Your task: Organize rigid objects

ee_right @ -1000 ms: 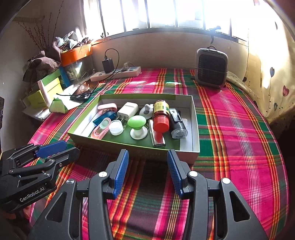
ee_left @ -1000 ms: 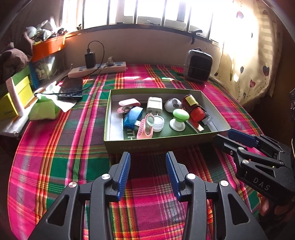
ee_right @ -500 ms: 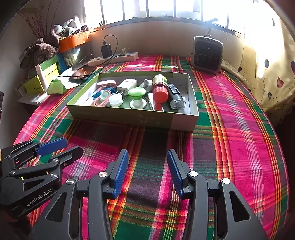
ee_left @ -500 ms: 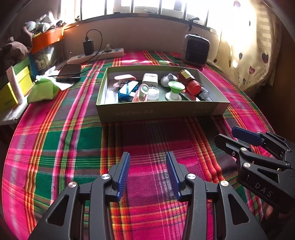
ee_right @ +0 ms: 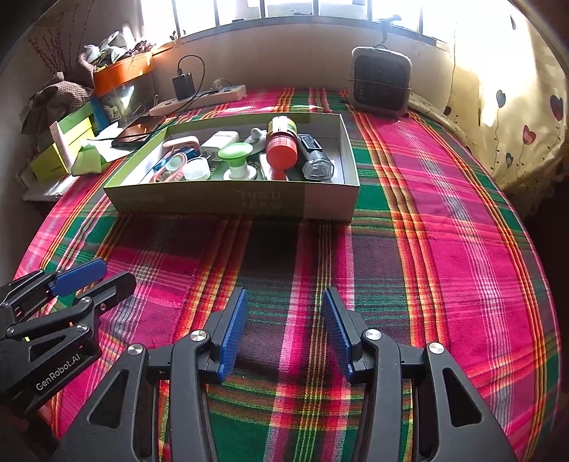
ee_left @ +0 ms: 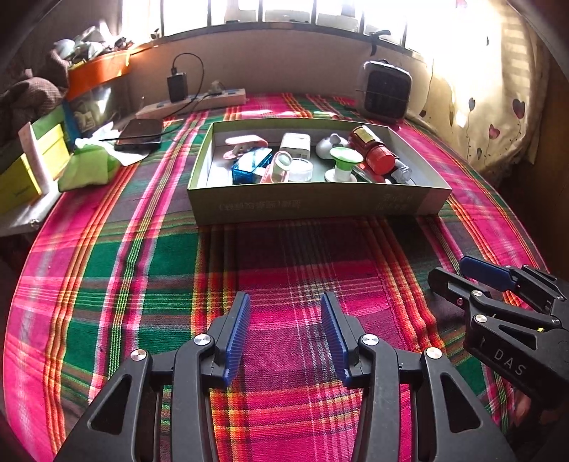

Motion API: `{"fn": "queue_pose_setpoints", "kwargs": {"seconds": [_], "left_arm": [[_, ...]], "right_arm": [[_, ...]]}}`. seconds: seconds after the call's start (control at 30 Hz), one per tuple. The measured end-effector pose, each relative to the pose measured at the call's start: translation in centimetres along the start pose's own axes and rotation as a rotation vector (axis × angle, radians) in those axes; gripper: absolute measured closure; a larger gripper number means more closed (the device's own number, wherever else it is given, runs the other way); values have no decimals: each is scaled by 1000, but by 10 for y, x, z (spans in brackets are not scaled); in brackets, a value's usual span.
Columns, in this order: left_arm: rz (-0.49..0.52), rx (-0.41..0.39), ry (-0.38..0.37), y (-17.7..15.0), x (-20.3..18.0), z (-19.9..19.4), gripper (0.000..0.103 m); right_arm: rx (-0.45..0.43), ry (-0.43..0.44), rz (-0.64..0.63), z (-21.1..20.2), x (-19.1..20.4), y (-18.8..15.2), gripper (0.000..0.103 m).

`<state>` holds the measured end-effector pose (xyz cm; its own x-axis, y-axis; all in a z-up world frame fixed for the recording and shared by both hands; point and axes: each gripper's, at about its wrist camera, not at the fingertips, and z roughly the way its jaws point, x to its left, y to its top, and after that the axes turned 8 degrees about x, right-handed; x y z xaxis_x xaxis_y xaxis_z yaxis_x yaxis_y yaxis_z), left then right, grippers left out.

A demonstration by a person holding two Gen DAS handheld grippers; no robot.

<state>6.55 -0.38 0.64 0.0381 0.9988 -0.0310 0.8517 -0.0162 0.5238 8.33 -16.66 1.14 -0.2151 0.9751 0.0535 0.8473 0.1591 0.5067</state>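
Left gripper (ee_left: 284,334) and right gripper (ee_right: 284,327) both empty, jaws spread apart, side by side over the plaid cloth (ee_right: 444,231). Green box (ee_left: 313,206) sits well ahead of both, holding the red bottle (ee_right: 281,148), green knob (ee_right: 235,156), white charger (ee_left: 294,145), blue case (ee_left: 250,165) and pink clip (ee_left: 245,142).

window (ee_left: 320,10): bright daylight | curtain (ee_left: 498,89): heart-print, right | tablecloth (ee_left: 142,266): pink-green plaid | wall (ee_left: 284,67): beige
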Motion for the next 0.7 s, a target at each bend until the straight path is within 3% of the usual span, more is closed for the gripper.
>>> {"fn": "queue_pose_setpoints", "kwargs": {"seconds": [0.27, 0.37, 0.43, 0.7], "left_arm": [[5, 1, 33, 0, -6, 2, 59], [9, 3, 41, 1, -9, 2, 56], [15, 4, 49, 1, -10, 3, 55], [13, 5, 55, 1, -11, 3, 52]], "right_arm": [[7, -30, -24, 1, 4, -1, 57], [9, -34, -19, 1, 2, -1, 50], [14, -49, -9, 2, 1, -1, 40], [18, -52, 4, 2, -3, -1, 36]]}}
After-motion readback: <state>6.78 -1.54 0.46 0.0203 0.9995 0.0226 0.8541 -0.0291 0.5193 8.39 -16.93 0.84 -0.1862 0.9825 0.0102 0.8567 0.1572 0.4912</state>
